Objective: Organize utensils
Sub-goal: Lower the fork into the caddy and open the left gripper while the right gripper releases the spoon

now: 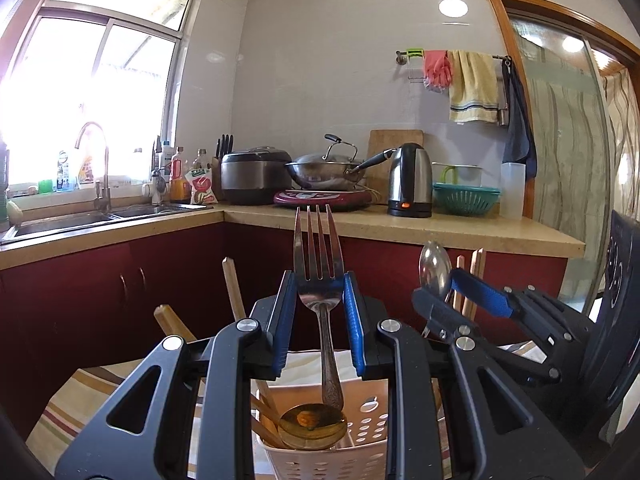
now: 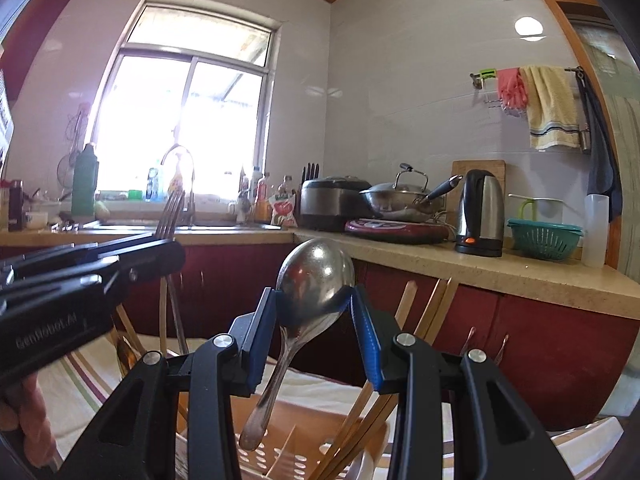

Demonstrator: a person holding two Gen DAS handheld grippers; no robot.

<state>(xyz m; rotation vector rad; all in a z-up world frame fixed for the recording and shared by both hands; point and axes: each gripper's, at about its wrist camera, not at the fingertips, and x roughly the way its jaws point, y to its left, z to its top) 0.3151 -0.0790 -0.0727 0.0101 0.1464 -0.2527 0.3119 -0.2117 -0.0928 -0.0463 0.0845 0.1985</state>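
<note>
My left gripper (image 1: 319, 300) is shut on a steel fork (image 1: 319, 256), tines up, its handle hanging over a white perforated utensil holder (image 1: 360, 432). A gold spoon (image 1: 312, 420) and wooden chopsticks (image 1: 234, 292) stand in the holder. My right gripper (image 2: 314, 306) is shut on a steel spoon (image 2: 316, 276), bowl up, handle pointing down into the holder (image 2: 280, 452) beside chopsticks (image 2: 436, 312). In the left wrist view the right gripper (image 1: 444, 286) is at the right, with the spoon (image 1: 434, 266). In the right wrist view the left gripper (image 2: 160, 256) with the fork (image 2: 170, 212) is at the left.
The holder stands on a striped cloth (image 1: 80, 396). Behind is a kitchen counter (image 1: 440, 228) with a sink (image 1: 80, 216), rice cooker (image 1: 254, 174), wok (image 1: 326, 170), kettle (image 1: 410, 180) and green colander (image 1: 466, 198).
</note>
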